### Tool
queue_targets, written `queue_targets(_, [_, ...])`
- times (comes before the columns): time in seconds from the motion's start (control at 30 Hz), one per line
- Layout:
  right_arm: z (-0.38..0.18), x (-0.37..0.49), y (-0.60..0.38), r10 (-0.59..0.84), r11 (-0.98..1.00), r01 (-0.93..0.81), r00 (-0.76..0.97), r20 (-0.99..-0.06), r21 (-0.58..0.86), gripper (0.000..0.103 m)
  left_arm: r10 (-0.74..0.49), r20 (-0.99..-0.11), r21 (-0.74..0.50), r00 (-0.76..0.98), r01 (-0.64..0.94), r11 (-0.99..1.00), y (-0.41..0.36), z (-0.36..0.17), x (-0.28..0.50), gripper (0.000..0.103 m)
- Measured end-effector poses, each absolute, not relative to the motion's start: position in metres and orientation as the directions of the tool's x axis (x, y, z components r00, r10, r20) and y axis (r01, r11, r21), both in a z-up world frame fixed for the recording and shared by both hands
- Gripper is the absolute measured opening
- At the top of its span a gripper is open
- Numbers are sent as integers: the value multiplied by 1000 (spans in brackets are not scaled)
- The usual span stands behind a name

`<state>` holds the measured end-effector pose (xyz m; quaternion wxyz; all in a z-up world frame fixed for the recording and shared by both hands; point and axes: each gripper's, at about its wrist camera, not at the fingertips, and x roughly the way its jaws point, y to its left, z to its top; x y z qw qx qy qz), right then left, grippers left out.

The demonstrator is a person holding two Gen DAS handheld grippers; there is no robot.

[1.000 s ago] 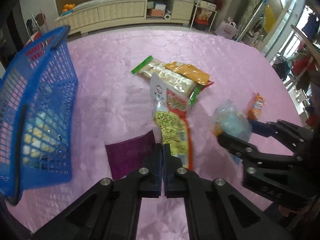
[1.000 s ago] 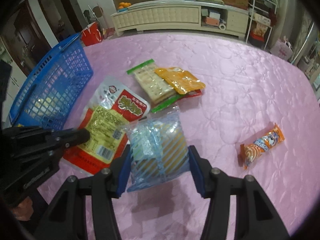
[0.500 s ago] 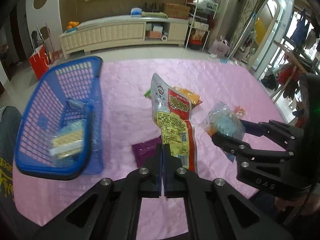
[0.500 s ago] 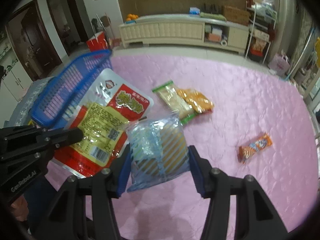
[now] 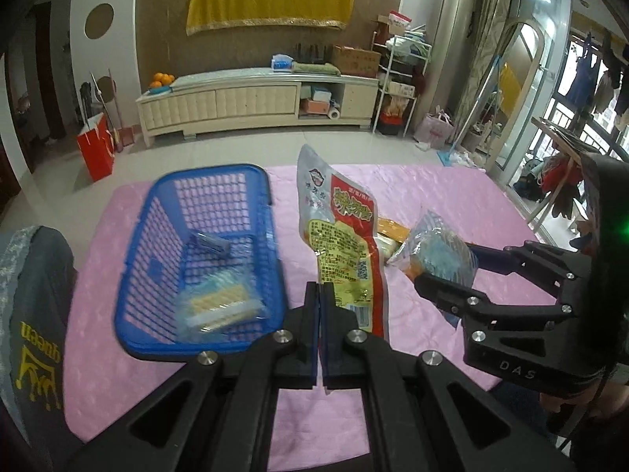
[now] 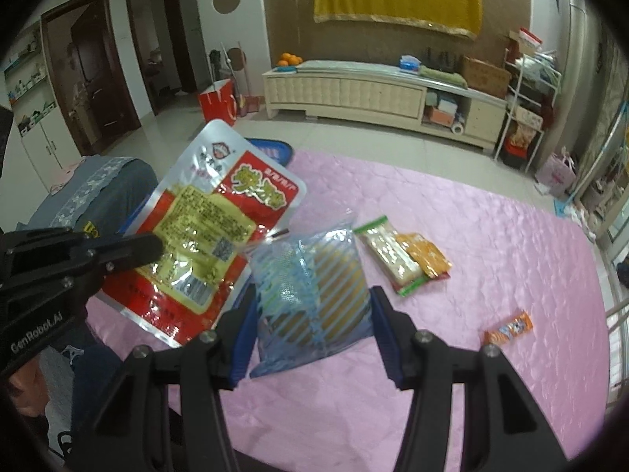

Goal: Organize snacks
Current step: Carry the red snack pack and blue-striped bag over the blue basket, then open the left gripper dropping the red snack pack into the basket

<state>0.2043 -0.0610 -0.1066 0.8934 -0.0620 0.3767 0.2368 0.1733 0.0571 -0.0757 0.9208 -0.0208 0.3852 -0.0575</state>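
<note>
Left wrist view: your left claw (image 5: 319, 328) is clamped on the red snack pouch (image 5: 346, 244), lifted beside the blue basket (image 5: 204, 259); carry it over the rim before releasing. Right wrist view: your right claw (image 6: 314, 330) grips the blue striped packet (image 6: 310, 291) by its sides, apparently clear of the pink surface (image 6: 491, 244); keep it level.

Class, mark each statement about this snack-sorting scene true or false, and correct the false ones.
1. The left tongs are shut on the red and yellow packet. True.
2. The right tongs hold nothing. False: they grip the blue striped packet.
3. The blue basket is empty. False: a wafer pack and another small item lie inside.
4. A small orange packet lies alone on the pink tablecloth. True.
5. Both held packets are lifted clear of the tablecloth. True.
</note>
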Motion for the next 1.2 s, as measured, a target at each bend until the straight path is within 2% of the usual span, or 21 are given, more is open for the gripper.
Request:
queue_targets(0.5, [-105,226,13,450,821,-566,560,-696,75,59,-49,-691,-67,721,3,998,131,-67,169,0])
queue_targets(1.03, [-144,258,57,432,806,-587,496,-754,76,59,-84,-731,-129,677,-16,992,166,-113,202,0])
queue_targets(1.2, [-146,270,62,446,804,-589,507,-738,81,59,-64,-737,-118,673,-35,992,174,-119,226,0])
